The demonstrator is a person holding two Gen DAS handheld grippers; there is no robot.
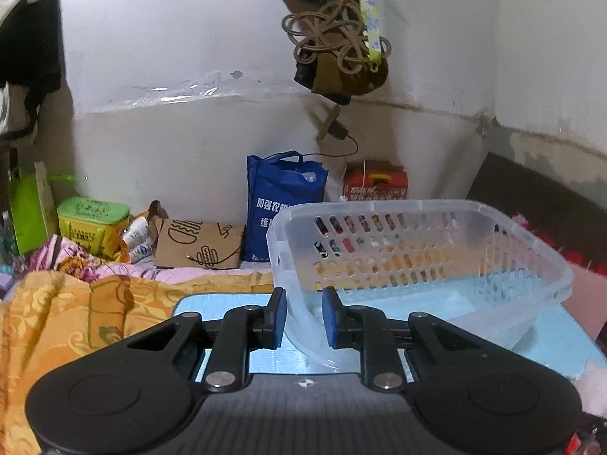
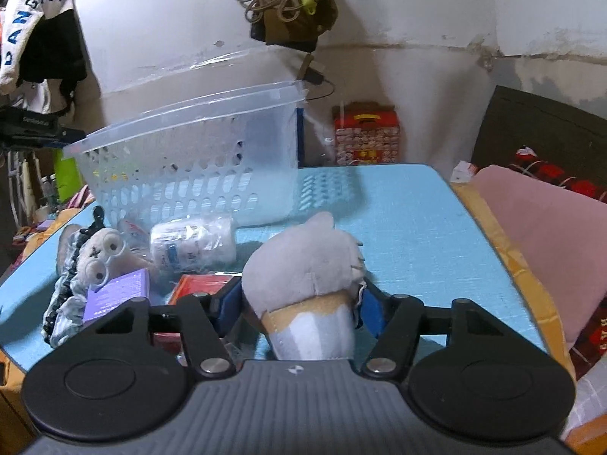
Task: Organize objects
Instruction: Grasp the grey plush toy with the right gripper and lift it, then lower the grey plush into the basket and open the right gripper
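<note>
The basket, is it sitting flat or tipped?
Tipped: the basket leans, one edge raised by the left claw, its opening facing sideways.

We saw a clear basket [image 2: 182,167] with slotted walls on a light-blue table [image 2: 402,227]. Before the basket lay a grey, orange and white plush [image 2: 307,265], a purple box [image 2: 117,294] and a red box [image 2: 201,286].

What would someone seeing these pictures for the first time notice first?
Probably the clear plastic basket, tipped up on the blue table with its rim between the fingers of the left gripper. Next, the grey plush toy held in the right gripper at the table's near edge. Left of it lies a small heap: a googly-eyed plush, a wrapped white bottle and a purple box.
</note>
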